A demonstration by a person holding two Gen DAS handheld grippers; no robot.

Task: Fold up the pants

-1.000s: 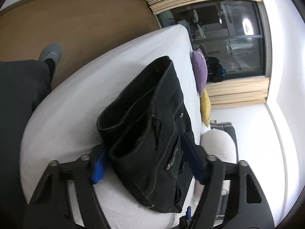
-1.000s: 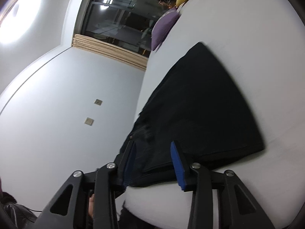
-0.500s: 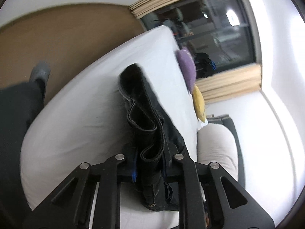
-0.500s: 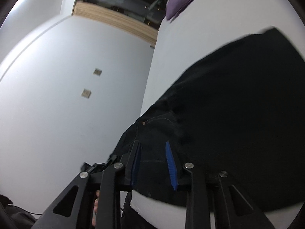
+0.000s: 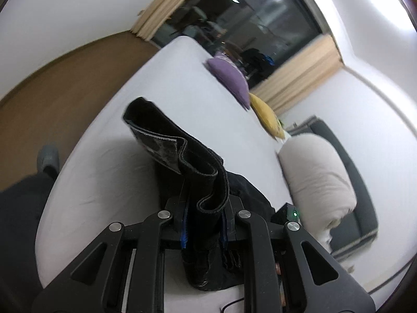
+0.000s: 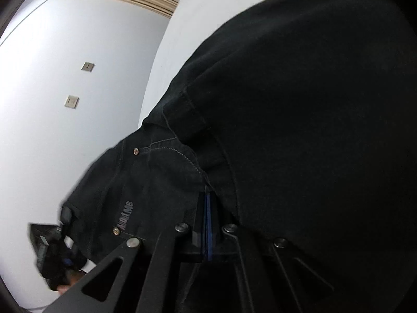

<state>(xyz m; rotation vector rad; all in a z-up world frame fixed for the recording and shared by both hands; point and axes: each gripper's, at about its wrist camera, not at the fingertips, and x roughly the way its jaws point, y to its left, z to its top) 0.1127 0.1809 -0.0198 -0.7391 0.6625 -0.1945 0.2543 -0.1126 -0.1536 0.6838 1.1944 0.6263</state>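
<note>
The left gripper (image 5: 203,228) is clamped on a thick bunch of the pants (image 5: 182,156): its blue-edged pads press a doubled band of black denim from both sides, and the hem or waistband edge stands up out of the jaws in a stiff curl. The right gripper (image 6: 207,224) has its jaws drawn fully together, with dark cloth crowding round them; a thin fold seems pinched there, near the stitched pocket and rivet (image 6: 135,151), though the fabric hides the tips too much to be sure. The rest of the pants spreads across the white bed (image 5: 161,83), part raised off the sheet by the left grip and part lying flat, filling most of the right wrist view. Beyond lie a purple pillow (image 5: 230,77), a yellow pillow (image 5: 267,116) and a pale bolster (image 5: 315,174) at the bed's far side, under a dark window (image 5: 247,18). A person's leg and grey slipper (image 5: 48,157) show at the bed's near edge. The denim looks heavy and fairly stiff for cloth: it keeps a crease and stands in ridges, yet it will sag wherever it is unsupported. It does not look slippery. The best holds are likely the reinforced parts, waistband, hems and seams, taken through every layer at once so that none slides free as the fold goes over.
</note>
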